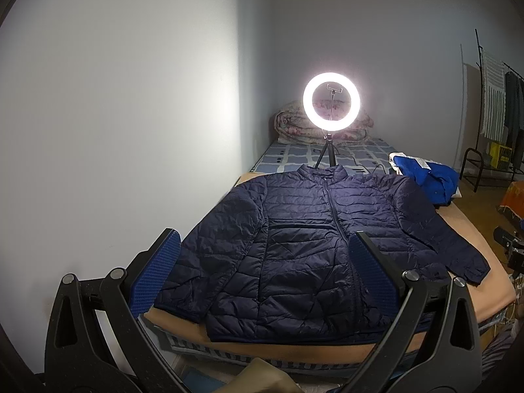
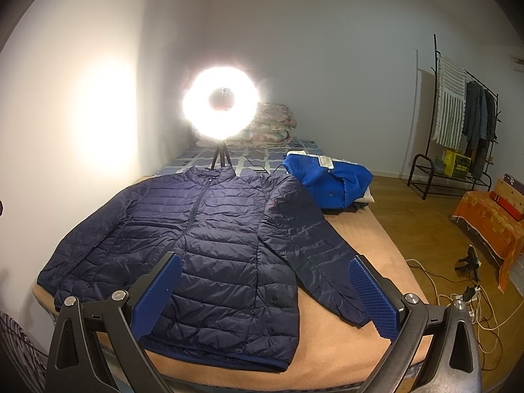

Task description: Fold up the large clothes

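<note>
Well, both grippers, left (image 1: 262, 268) & right (image 2: 263, 291), spread wide over jacket (image 1: 304, 245); only right view shows floor cables (image 2: 471, 308).

— What can't you make out from here?

— My left gripper (image 1: 262, 271) blocks part of the navy quilted puffer jacket (image 1: 294, 245): its blue ribbed pads (image 1: 373, 275) cover the hem corners, and the frame's bottom edge cuts off my black arms.

— And on the right side?

— My right gripper (image 2: 265, 294) hides the jacket's right cuff behind one pad. The glaring white ring light (image 2: 220, 104) washes out whatever sits in its middle.

— Anything farther back?

— The bright blue garment (image 2: 330, 183) lies on a pile I cannot identify. The clothes on the black metal rack (image 2: 458, 114) are too small to name.
</note>
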`<state>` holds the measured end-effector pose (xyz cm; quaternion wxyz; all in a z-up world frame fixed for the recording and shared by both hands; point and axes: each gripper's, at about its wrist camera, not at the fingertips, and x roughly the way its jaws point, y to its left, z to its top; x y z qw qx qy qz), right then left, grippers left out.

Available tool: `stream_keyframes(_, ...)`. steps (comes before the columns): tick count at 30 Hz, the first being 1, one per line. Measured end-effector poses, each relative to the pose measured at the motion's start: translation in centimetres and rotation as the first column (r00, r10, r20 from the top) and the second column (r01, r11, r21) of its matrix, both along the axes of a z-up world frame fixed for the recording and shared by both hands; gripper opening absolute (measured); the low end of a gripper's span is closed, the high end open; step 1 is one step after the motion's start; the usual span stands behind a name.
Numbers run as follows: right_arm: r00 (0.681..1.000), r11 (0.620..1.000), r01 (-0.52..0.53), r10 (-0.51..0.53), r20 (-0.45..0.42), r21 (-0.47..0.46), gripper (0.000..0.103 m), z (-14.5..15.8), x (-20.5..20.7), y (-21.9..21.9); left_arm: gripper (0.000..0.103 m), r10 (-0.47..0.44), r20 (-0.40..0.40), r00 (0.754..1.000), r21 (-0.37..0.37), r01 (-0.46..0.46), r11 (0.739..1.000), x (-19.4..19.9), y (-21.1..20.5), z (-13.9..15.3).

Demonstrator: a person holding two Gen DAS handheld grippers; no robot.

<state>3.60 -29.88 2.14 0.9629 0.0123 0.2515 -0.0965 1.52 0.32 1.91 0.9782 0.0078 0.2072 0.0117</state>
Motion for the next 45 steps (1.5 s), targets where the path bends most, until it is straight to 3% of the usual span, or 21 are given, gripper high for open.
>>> stream_keyframes(10,0.999,0.999,-0.051,0.051,0.000,0.009,0.103,0.8,3.1,2.0,0.103,0.027,-0.011,1.000,0.024,-0.027,0.999,1.6,0.9,-0.5)
stream_keyframes(23,0.977,0.977,-0.214,0.214,-0.014,-0.010,0.103,1.3,8.7,7.3,0.103,0.070,-0.030,0.997,0.021,-0.069,0.997,3.3,3.1,-0.9)
stream_keyframes(27,0.950,0.950,-0.311,0.310,-0.034,-0.018,0.102,0.8,10.6,9.7,0.103,0.114,-0.031,0.993,0.044,-0.112,0.993,2.4,4.6,-1.4)
stream_keyframes(31,0.941,0.940,-0.335,0.331,-0.067,-0.065,0.102,0.3,12.4,12.3,0.103,0.146,-0.045,0.988,0.060,-0.143,0.988,1.7,6.1,-2.2)
stream_keyframes(38,0.908,0.910,-0.411,0.402,-0.120,-0.055,0.103,-0.9,15.6,16.4,0.103,0.222,-0.068,0.973,0.058,-0.218,0.974,-0.3,8.9,-3.4)
stream_keyframes(45,0.838,0.843,-0.538,0.532,-0.124,-0.015,0.098,-1.9,17.3,20.6,0.103,0.267,-0.109,0.958,0.003,-0.268,0.963,-1.7,11.4,-4.6)
